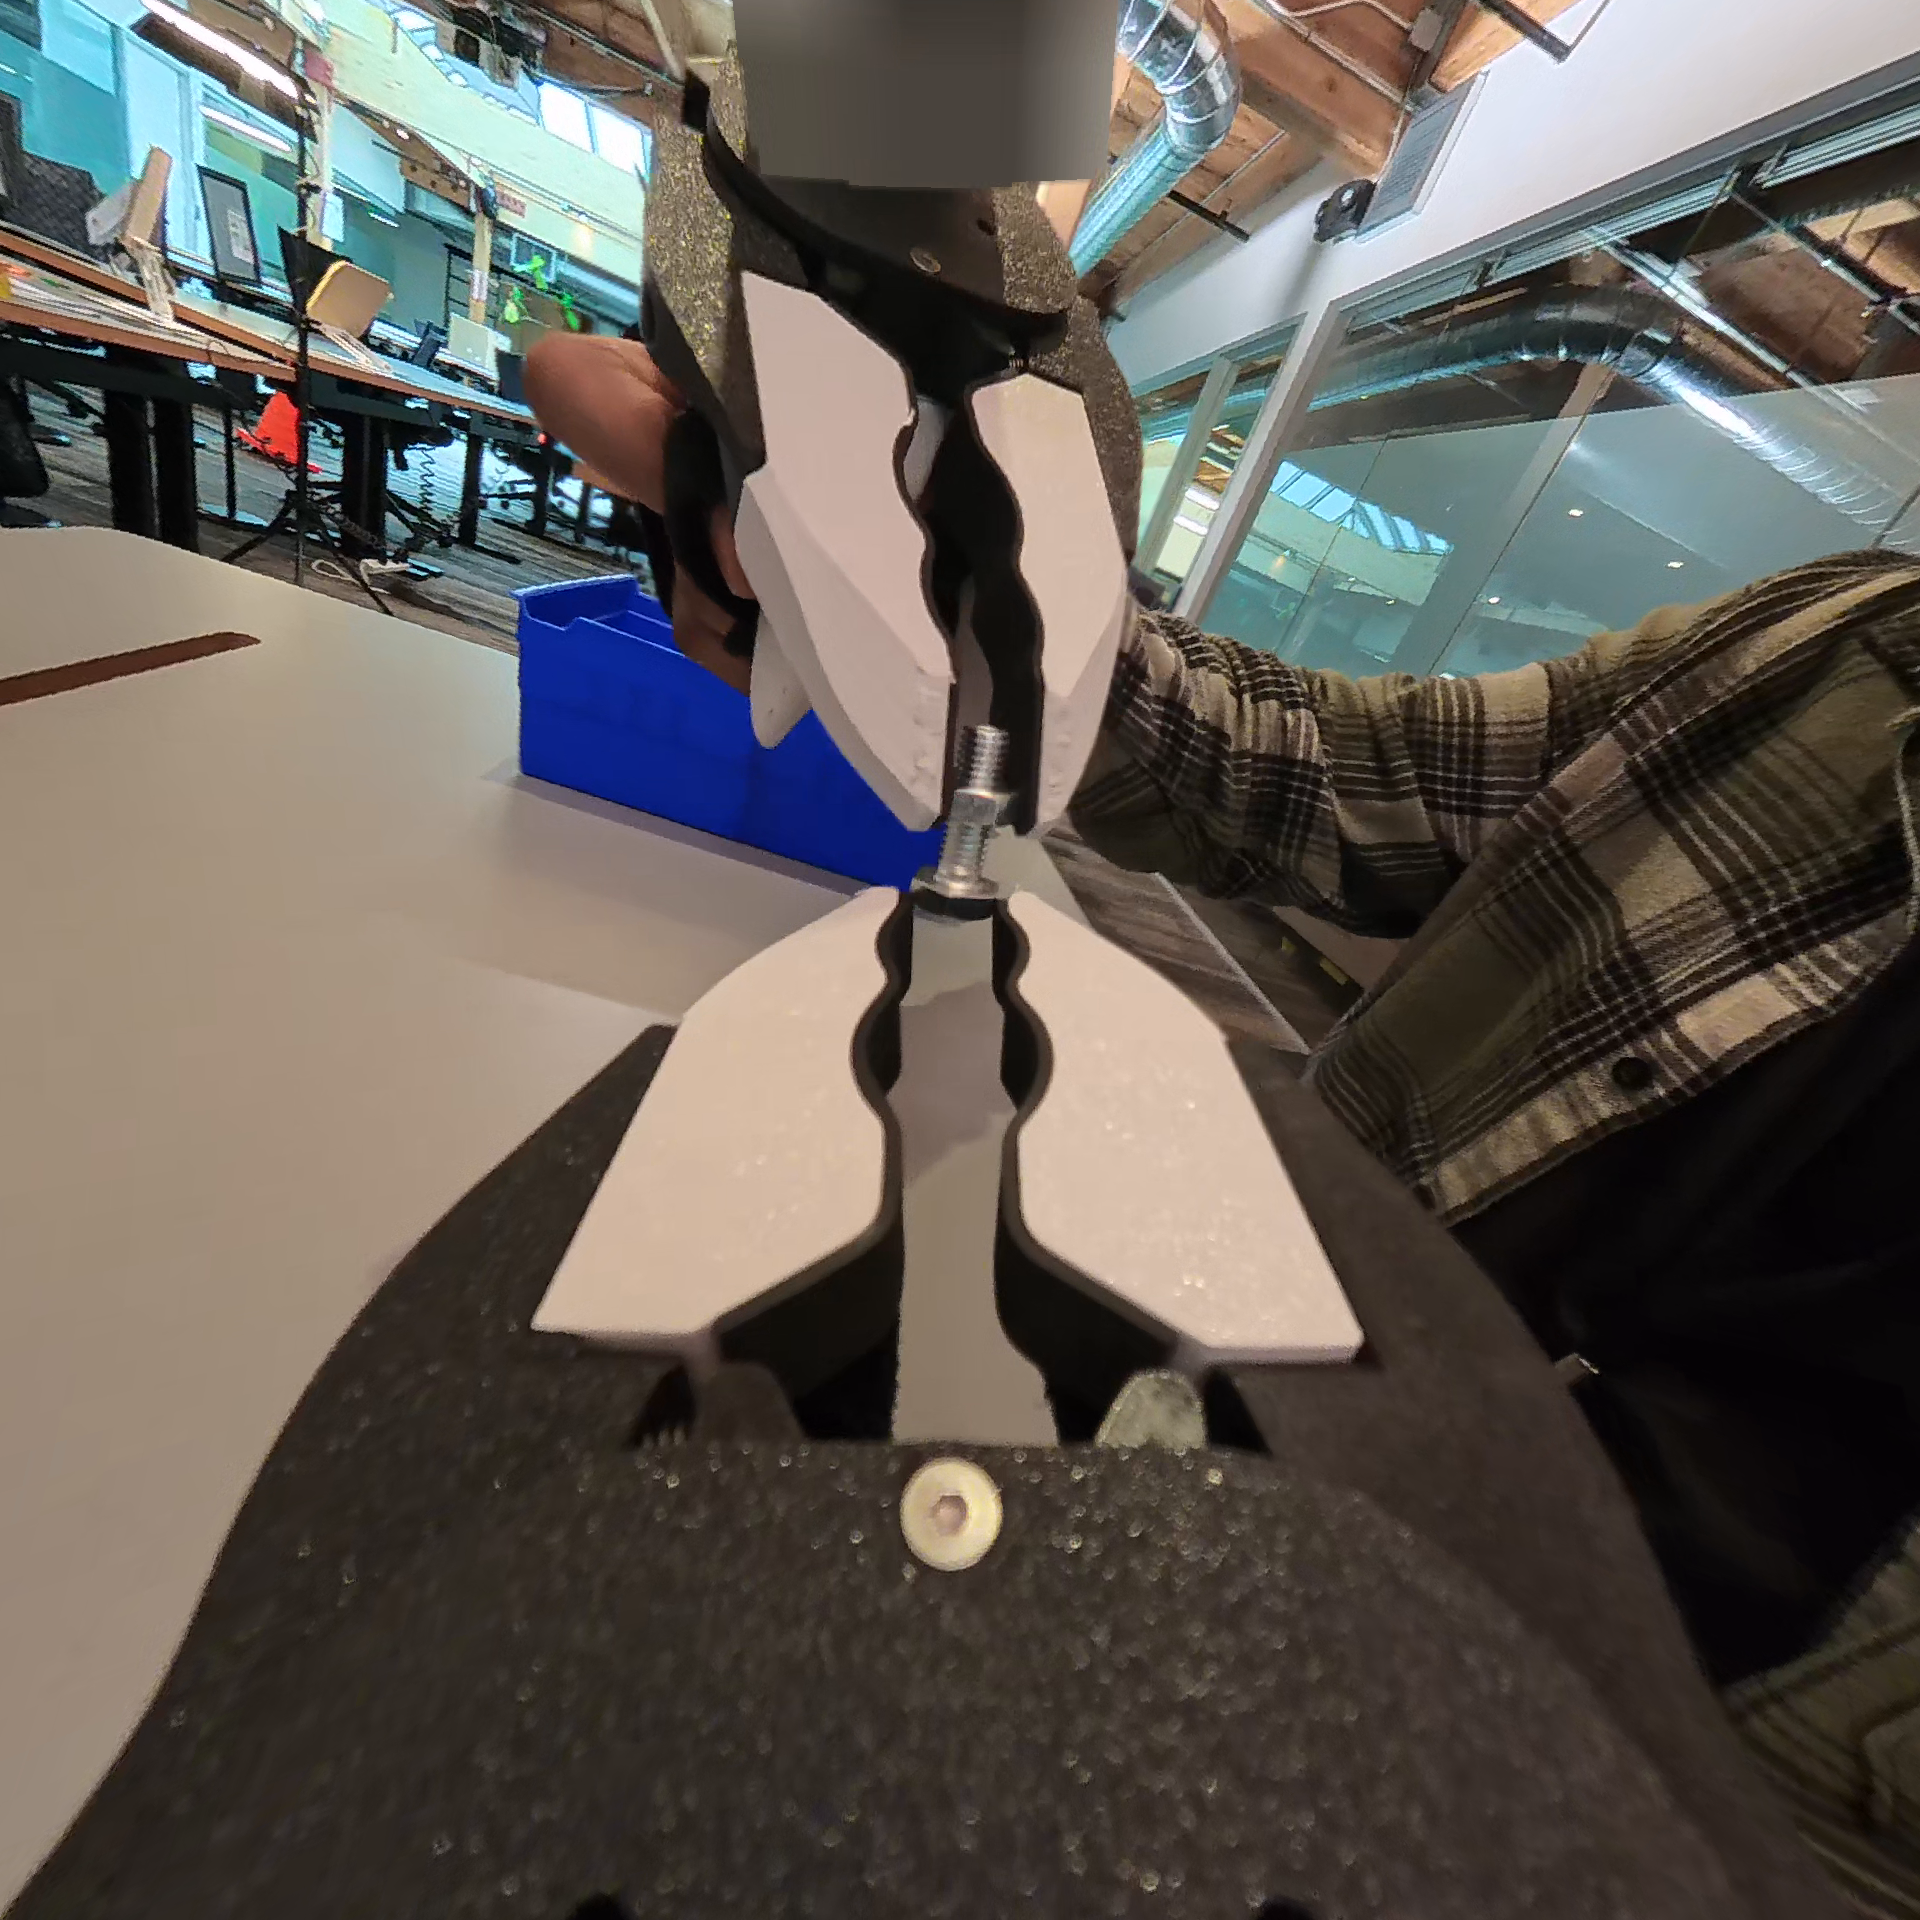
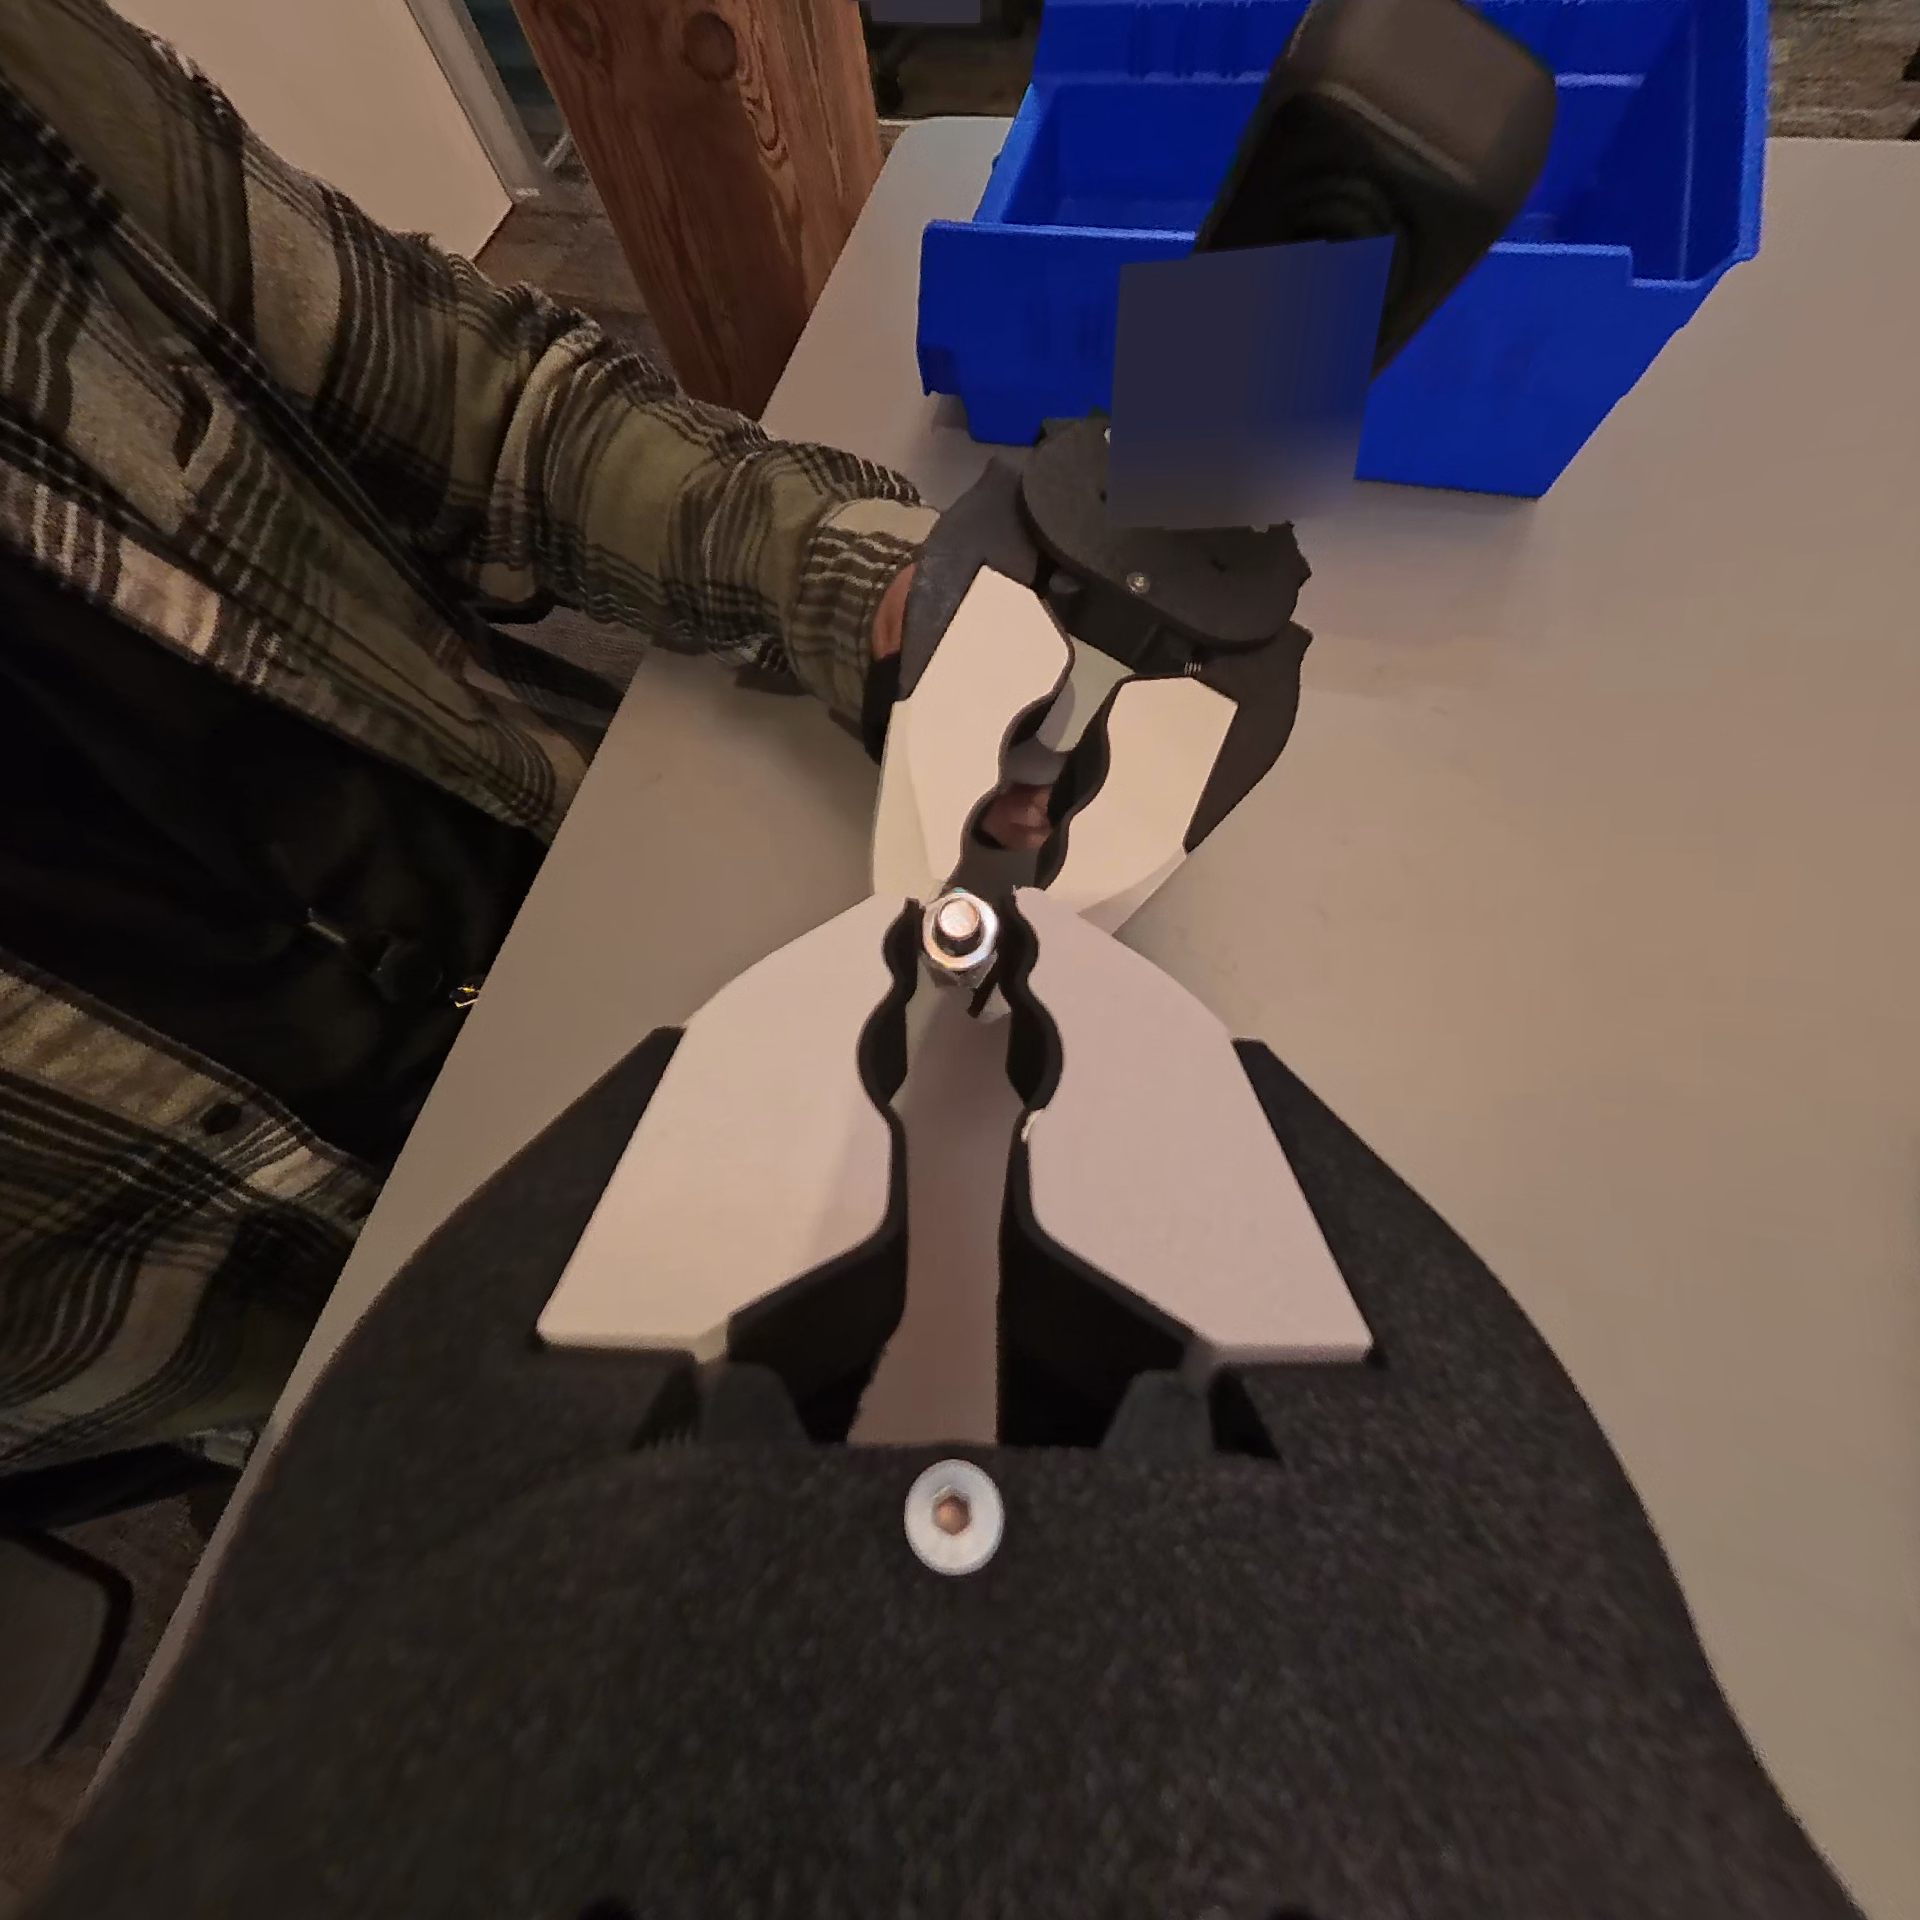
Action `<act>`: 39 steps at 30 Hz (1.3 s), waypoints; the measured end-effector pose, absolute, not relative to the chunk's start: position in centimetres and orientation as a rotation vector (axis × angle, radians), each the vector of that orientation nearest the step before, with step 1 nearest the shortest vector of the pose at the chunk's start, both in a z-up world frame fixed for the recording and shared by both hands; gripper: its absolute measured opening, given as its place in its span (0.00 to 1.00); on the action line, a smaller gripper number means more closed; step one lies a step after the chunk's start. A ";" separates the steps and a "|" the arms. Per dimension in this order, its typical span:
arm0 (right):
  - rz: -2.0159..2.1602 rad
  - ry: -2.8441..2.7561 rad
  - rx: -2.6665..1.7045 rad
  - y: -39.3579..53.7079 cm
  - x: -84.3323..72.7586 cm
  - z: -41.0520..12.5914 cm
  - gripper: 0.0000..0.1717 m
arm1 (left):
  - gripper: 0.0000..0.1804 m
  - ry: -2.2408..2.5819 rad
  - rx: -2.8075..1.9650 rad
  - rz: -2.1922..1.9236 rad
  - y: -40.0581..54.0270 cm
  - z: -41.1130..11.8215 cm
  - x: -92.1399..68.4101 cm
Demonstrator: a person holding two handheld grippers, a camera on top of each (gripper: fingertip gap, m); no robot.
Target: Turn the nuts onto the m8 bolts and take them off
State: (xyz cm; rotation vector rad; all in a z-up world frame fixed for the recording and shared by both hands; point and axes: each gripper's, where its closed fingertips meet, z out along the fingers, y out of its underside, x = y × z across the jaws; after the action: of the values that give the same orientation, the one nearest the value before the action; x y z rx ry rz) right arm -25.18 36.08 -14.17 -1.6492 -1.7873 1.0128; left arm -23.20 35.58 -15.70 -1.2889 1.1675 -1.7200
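Note:
My left gripper (image 1: 954,914) is shut on the head of a silver bolt (image 1: 964,847) and holds it upright above the white table (image 1: 260,831). A silver nut (image 1: 982,805) sits partway down the thread, with the thread's end sticking out above it. My right gripper (image 1: 982,821) comes down from above and its fingertips close on the nut. In the right wrist view, my right gripper (image 2: 961,940) looks down the bolt's end (image 2: 958,920). The nut (image 2: 961,964) sits between its pads. The left gripper (image 2: 992,883) lies just beyond, pointing toward me.
A blue plastic bin (image 1: 644,707) stands on the table behind the grippers; it also shows in the right wrist view (image 2: 1507,364). A person's plaid sleeve (image 1: 1455,831) reaches in from the table's edge. A wooden post (image 2: 717,177) stands off the table's corner. My two grippers' fingertips are within a few centimetres of each other.

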 end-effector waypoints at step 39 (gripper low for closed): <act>1.058 -1.180 -1.585 37.0 -25.2 -11.9 0.38 | 0.08 1.049 -1.206 -1.562 36.2 -14.4 -23.4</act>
State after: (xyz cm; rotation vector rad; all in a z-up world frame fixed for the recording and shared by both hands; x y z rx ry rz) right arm -25.23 37.01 -11.87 -1.5855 -1.1804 1.0576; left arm -23.42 36.22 -14.38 -1.2063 1.0493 -1.5623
